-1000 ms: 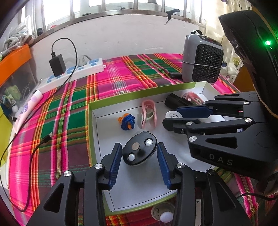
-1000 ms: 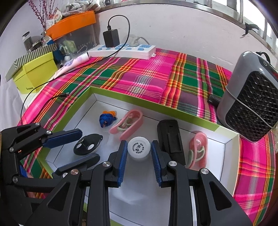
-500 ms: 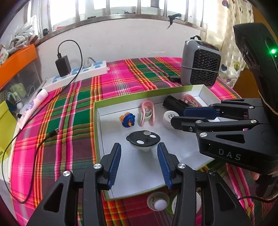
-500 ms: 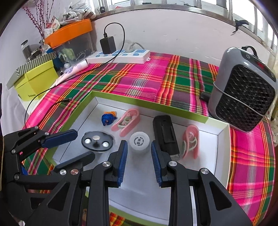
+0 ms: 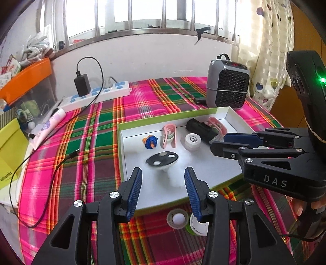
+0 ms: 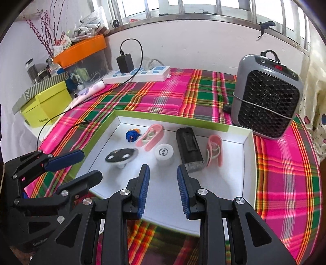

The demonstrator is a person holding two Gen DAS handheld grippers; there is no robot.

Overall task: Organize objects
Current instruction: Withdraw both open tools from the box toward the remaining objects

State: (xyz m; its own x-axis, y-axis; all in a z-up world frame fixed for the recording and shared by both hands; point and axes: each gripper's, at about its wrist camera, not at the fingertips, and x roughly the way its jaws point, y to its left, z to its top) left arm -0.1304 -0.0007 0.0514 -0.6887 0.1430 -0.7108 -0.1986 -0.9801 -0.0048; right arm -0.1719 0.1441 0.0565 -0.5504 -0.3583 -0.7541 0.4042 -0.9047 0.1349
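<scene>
I am holding my left gripper (image 5: 163, 191) and right gripper (image 6: 162, 188) empty, fingers apart, over the tray's (image 5: 122, 155) near edge, the black disc (image 5: 162, 158) lying straight ahead of my left fingers, nearer that hand.

White wall (image 5: 154, 55) behind worktop. Barred window (image 5: 152, 16) above, bright daylight. Heart-print curtain (image 5: 271, 46) at right. Pink-green plaid cloth (image 6: 163, 95) over worktop.
</scene>
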